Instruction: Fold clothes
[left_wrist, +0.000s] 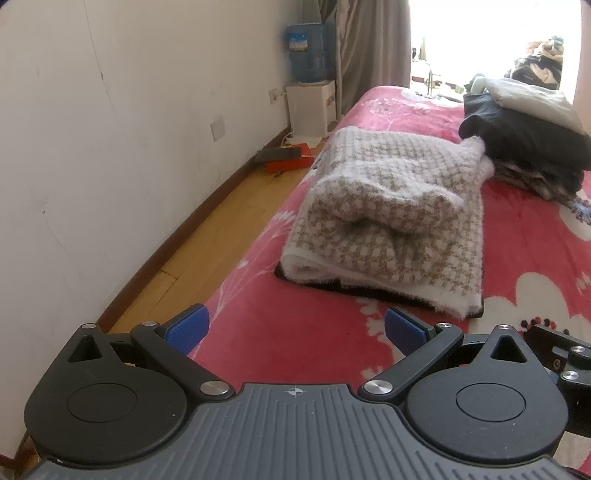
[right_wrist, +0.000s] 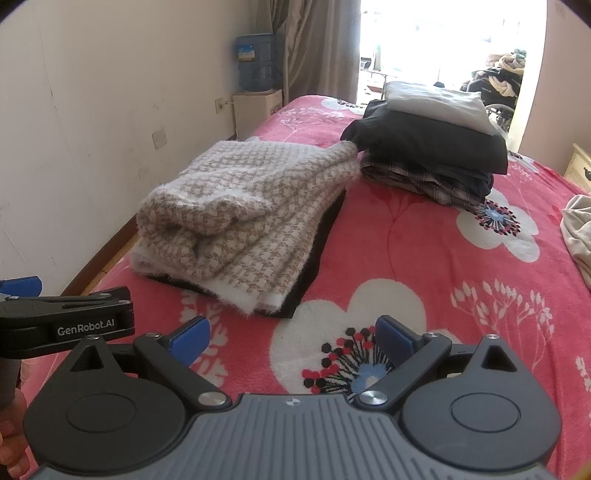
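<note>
A folded beige-and-white houndstooth knit (left_wrist: 384, 218) (right_wrist: 243, 221) lies on a folded black garment (right_wrist: 314, 269) near the bed's left edge. Behind it stands a stack of folded clothes (left_wrist: 524, 147) (right_wrist: 436, 147), dark pieces with a light one on top. My left gripper (left_wrist: 295, 328) is open, empty, a short way in front of the knit. My right gripper (right_wrist: 291, 338) is open too, empty, over the blanket in front of the knit's near right corner. The left gripper's body (right_wrist: 66, 321) shows at the right wrist view's left edge.
A pink floral blanket (right_wrist: 424, 266) covers the bed. A loose beige garment (right_wrist: 576, 232) lies at the right edge. Left of the bed run a wooden floor strip (left_wrist: 192, 251) and a white wall. A water dispenser (left_wrist: 310, 88) and a red box (left_wrist: 288, 160) stand on the floor farther back.
</note>
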